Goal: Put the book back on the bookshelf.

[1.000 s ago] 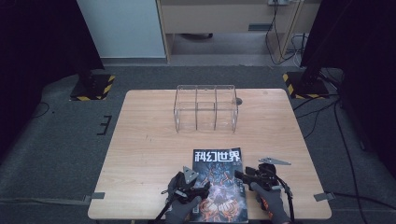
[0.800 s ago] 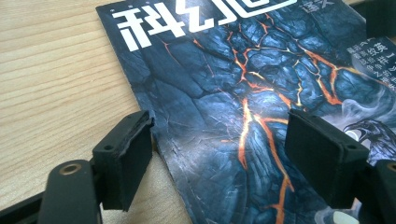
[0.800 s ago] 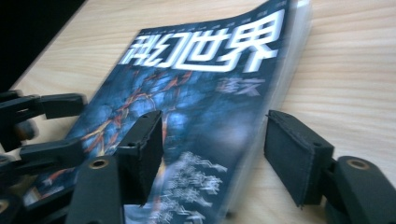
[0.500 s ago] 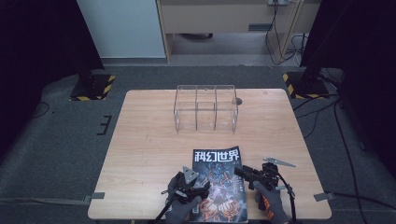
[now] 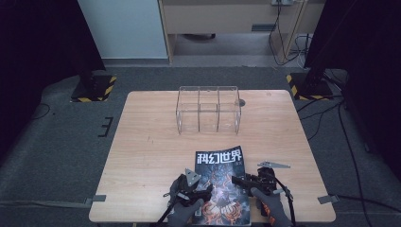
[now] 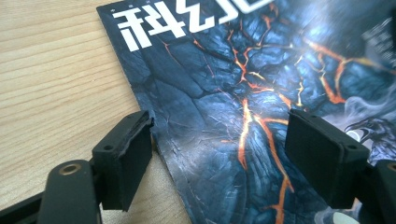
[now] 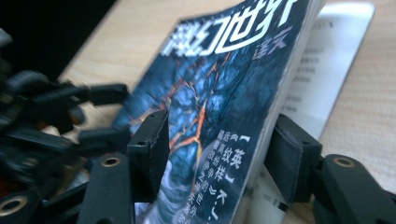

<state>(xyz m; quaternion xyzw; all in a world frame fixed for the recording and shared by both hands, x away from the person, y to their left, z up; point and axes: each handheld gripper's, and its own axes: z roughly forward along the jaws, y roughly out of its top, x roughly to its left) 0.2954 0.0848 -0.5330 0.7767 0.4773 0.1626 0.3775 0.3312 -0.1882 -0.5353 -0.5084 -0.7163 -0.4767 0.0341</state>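
A dark magazine point(image 5: 220, 182) with orange lava cracks and white title characters lies at the table's near edge. My left gripper point(image 5: 203, 191) stands open astride its left edge point(image 6: 154, 135), with one jaw over the bare wood and the other over the cover. My right gripper point(image 5: 239, 180) sits at the magazine's right edge. In the right gripper view the cover and a thick sheaf of pages point(image 7: 219, 107) are tilted up between the jaws of my right gripper point(image 7: 222, 158), above a flat white page point(image 7: 322, 70). These jaws have just been opening.
A clear acrylic rack point(image 5: 208, 109) with upright dividers stands at the far middle of the wooden table point(image 5: 151, 151). A small round hole point(image 5: 241, 102) lies beside it. Cables and black stand bases with yellow-striped edges lie on the grey floor around the table.
My right gripper has edged a little left, onto the magazine's right edge. The left gripper and the rack have not moved.
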